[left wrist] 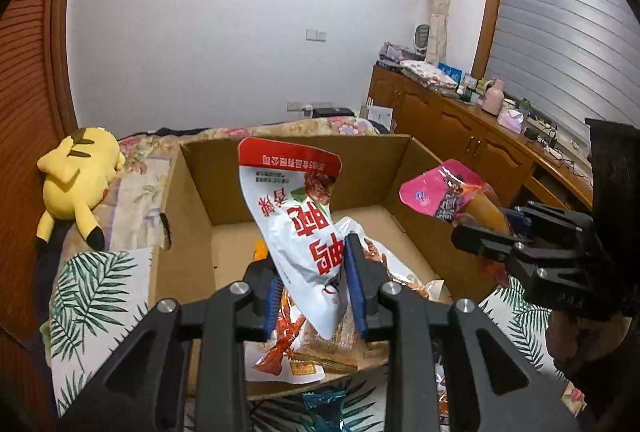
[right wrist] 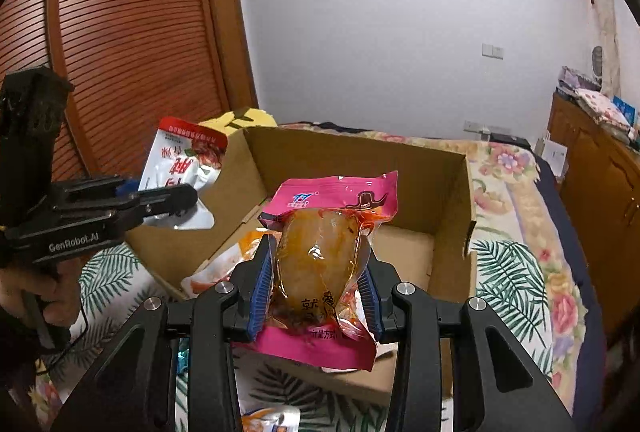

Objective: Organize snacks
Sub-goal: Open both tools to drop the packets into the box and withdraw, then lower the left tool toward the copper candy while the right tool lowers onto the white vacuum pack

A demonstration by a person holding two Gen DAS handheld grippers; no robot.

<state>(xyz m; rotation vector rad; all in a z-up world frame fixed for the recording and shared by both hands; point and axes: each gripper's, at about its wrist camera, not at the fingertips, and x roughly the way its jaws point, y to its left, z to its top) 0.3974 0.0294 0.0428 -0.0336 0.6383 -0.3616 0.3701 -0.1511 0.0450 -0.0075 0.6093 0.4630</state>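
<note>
Your left gripper pinches the white-and-red snack pouch above the cardboard box; to its right, your right gripper clamps the pink vacuum-packed snack over that box.

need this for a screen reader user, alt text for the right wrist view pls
The right gripper holds a pink snack pouch over an open cardboard box on a floral bed. At left, the left gripper holds a white and red snack bag at the box's edge.
</note>
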